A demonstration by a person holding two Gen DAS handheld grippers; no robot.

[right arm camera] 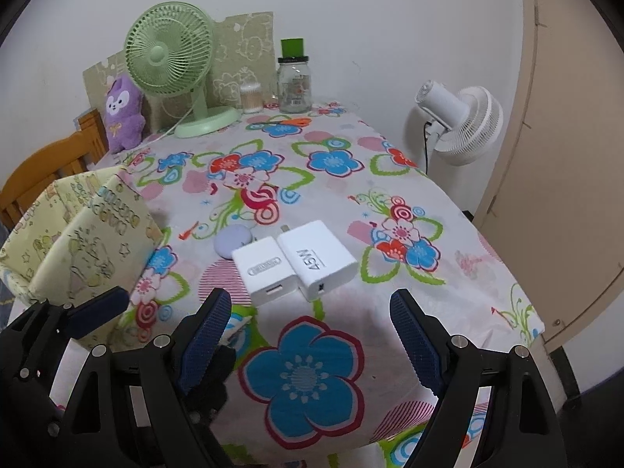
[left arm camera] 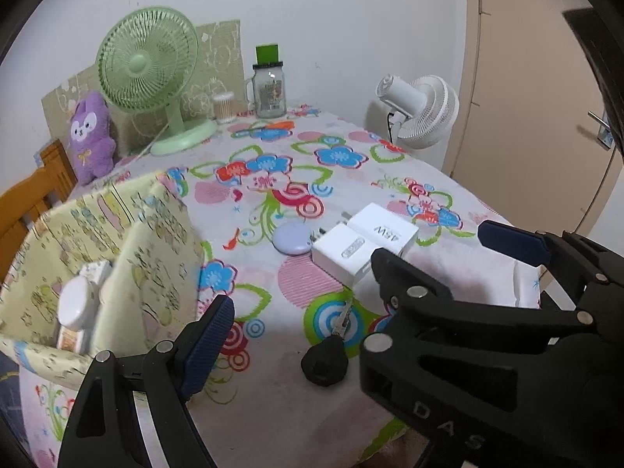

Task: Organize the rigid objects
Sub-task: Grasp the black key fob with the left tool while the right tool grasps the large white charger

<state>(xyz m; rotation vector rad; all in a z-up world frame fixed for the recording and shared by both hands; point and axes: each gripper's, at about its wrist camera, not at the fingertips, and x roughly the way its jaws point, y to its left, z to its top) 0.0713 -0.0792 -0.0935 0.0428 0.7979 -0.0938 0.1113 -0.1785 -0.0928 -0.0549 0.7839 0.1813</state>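
1. The right claw (right arm camera: 308, 335) is spread wide and empty, low over the table (right arm camera: 487, 273). Straight ahead of its tips lie two white chargers touching side by side, the smaller charger (right arm camera: 263, 275) and the 45W charger (right arm camera: 316, 259), with a lilac round case (right arm camera: 233, 245) just behind them. This looks like lining up for a pick.
2. The left claw (left arm camera: 218, 335) shows only one blue fingertip of its own, so I cannot tell whether it is spread. A yellow fabric bin (left arm camera: 156, 245) stands just to its left, probably as the collecting place.
3. Only the left view looks into the bin: a white bottle-like item (left arm camera: 76, 308) lies inside. It also shows a black key (left arm camera: 325, 358) on the cloth, just to its right and near the right claw.
4. The right view hides the bin's contents but shows both chargers' ports clearly.
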